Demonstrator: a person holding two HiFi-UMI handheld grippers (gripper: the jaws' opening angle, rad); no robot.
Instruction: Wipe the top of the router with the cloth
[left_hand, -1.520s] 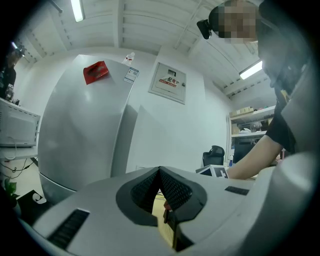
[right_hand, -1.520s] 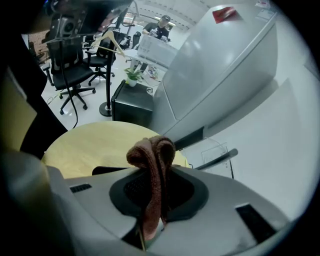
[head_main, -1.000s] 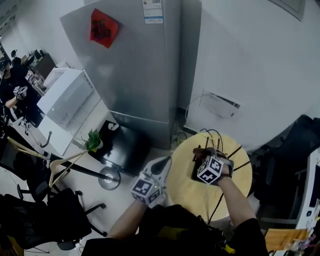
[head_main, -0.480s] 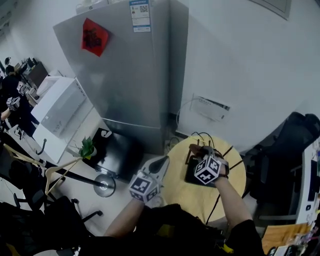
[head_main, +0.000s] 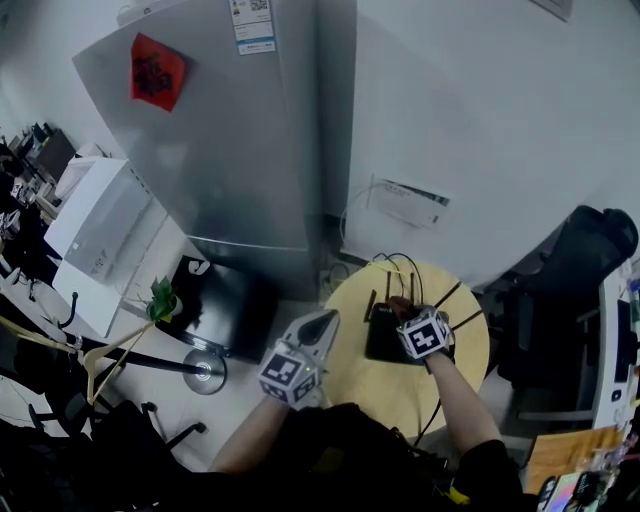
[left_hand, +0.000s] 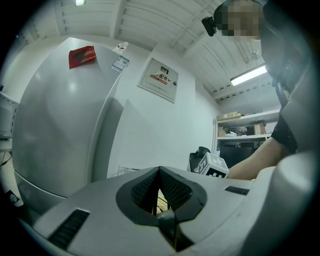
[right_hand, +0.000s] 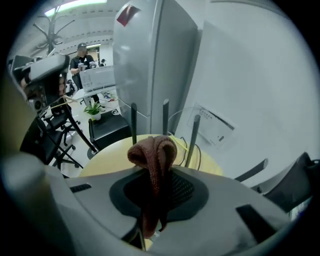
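Clamps the reddish-brown cloth (right_hand: 152, 150) in the right gripper (right_hand: 155, 177), a folded wad poking out past the jaws. Holds it over the black router (head_main: 383, 343) (three antennas upright just ahead) on the round yellow table (head_main: 355, 385); cannot tell whether cloth and router touch. Carries the left gripper (head_main: 318, 325) with jaws together on nothing, at the table's left edge, near the grey fridge (head_main: 230, 150).

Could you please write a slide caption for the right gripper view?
Right hand-held gripper shut on a reddish-brown cloth, facing three upright router antennas on a round yellow table.
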